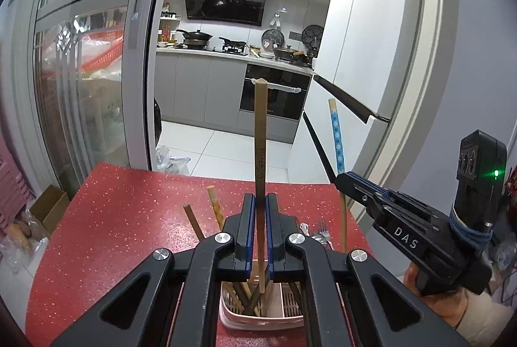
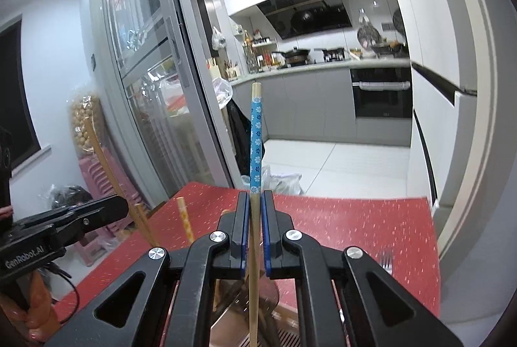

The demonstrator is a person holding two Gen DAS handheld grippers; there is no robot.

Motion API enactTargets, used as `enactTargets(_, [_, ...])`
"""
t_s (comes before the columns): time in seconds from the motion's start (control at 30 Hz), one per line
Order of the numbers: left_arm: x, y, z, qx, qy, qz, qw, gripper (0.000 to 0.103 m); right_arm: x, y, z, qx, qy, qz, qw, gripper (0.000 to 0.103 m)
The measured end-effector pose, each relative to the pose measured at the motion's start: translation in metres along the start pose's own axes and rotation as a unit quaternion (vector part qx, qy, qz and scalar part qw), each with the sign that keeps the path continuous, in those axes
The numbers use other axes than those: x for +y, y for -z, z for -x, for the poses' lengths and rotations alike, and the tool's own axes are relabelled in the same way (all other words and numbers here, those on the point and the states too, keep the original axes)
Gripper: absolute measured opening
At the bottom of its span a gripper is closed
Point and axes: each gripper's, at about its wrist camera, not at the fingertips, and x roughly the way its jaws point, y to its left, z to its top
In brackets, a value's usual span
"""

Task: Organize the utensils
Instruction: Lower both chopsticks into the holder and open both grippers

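Left gripper [image 1: 260, 201] clenched on a plain wooden chopstick [image 1: 260, 133], pinched between the blue pads. Stick upright, rising well beyond the fingertips, lower end dropping behind the jaws toward the pink utensil holder [image 1: 258, 319] directly beneath. More chopsticks inside that holder; two loose ends [image 1: 216, 207] leaning out just left of the fingers. Fork [image 1: 323, 229] poking up just right of them, close to the holder's divided section.

Right gripper [image 2: 255, 201] clamped on a blue flower-patterned chopstick [image 2: 256, 140], pads tight against its bare wooden shank. Patterned end standing straight up ahead of the fingertips, plain end running down between the jaws and below them. Same stick seen from the left wrist, off to the right and slightly tilted, held beside the other gripper. Red speckled table [image 2: 355, 217] spreading under and ahead of both grippers.
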Motion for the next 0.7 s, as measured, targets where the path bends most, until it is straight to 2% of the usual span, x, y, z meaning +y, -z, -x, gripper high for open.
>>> enactTargets(0.4, [-0.001,0.028,-0.033,0.026,-0.005,0.007,0.9996,0.031,0.003,0.031,-0.021,-0.033,0.014,0.069,0.997,0.008])
enactTargets(0.57, [-0.003,0.046,-0.046,0.048,-0.019,0.004,0.9987,0.031,-0.001,0.05,-0.025,-0.027,0.012,0.074,0.997,0.008])
enactTargets(0.7, [-0.008,0.053,-0.049,0.042,-0.036,-0.015,0.9984,0.031,-0.005,0.064,-0.023,-0.015,0.012,0.076,0.997,0.008])
